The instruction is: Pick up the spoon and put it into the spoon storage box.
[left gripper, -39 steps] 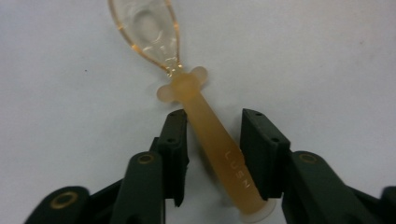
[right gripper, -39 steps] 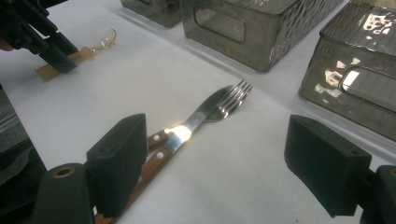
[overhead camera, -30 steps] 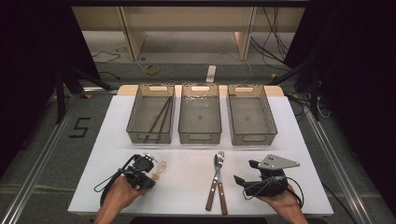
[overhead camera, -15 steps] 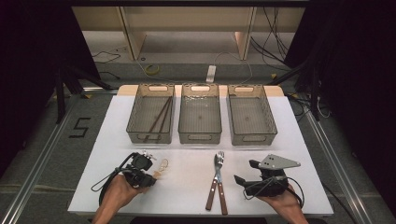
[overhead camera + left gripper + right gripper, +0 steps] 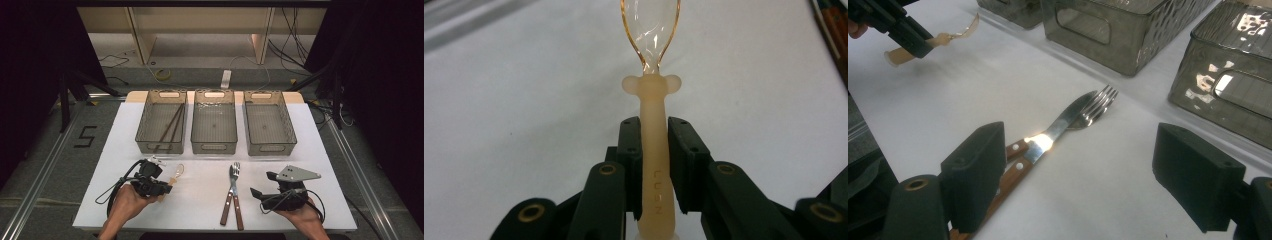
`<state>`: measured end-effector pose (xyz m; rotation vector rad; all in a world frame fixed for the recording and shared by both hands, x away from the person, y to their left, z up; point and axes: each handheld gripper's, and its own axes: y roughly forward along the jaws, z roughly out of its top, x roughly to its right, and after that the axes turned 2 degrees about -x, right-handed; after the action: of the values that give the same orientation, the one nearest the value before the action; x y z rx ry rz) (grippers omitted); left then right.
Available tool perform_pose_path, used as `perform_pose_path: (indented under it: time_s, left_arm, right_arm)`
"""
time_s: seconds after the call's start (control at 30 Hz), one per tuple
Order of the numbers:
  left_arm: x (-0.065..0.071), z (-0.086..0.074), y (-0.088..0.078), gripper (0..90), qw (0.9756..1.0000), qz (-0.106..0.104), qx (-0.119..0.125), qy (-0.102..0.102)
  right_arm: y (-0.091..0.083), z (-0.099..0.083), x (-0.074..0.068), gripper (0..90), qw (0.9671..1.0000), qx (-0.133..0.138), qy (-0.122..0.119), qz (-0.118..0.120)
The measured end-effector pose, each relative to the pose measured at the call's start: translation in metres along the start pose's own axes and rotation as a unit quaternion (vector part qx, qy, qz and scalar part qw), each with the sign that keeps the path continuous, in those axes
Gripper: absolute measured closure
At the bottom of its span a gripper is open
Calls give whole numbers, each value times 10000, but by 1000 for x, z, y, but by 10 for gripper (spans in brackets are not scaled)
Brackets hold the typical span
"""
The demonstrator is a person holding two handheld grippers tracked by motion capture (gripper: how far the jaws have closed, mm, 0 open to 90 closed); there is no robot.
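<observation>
Left claw (image 5: 654,145) was clamped on spoon (image 5: 653,100) handle, unbinned; right claw (image 5: 1098,175) gaped wide, empty; chopsticks (image 5: 170,126) in left bin (image 5: 142,125); knife (image 5: 1058,127), fork (image 5: 1098,107) remained on worktop (image 5: 200,200)

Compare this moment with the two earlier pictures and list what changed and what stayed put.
Little changed. The left tongs are shut on the spoon by its handle, as before; any shift of that hand is too slight to call. The right tongs stay open and still near the knife and fork. The chopsticks remain in the left basket.
</observation>
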<state>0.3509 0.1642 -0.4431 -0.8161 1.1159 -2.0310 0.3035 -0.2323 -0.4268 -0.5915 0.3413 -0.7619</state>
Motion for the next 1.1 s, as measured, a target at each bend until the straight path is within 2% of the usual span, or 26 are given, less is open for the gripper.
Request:
perform_pose_path:
  time_s: [0.03, 0.07, 0.4, 0.67, 0.8, 0.83, 1.1]
  left_arm:
    - [0, 0, 0, 764, 10000, 0, 0, 0]
    - [0, 2, -2, 764, 9999, -118, 97, -34]
    - [-3, 18, -8, 763, 9992, -173, 344, 65]
    - [-6, 48, -15, 763, 9973, -207, 699, 110]
    - [-7, 57, -16, 763, 9966, -181, 797, 129]
    - [-8, 63, -17, 763, 9960, -149, 873, 151]
    - [-13, 83, -22, 763, 9941, -110, 1064, 163]
  right_arm:
    - [0, 0, 0, 223, 10000, 2, 0, 2]
    - [0, 0, 0, 223, 10000, 3, 2, 0]
    - [2, 0, 3, 223, 10000, 19, 58, 6]
    - [3, 0, 2, 223, 10000, 24, 85, 23]
    - [3, 0, 2, 223, 10000, 21, 90, 31]
    - [3, 0, 2, 223, 9999, 22, 97, 31]
    - [4, 0, 2, 222, 10000, 15, 68, 40]
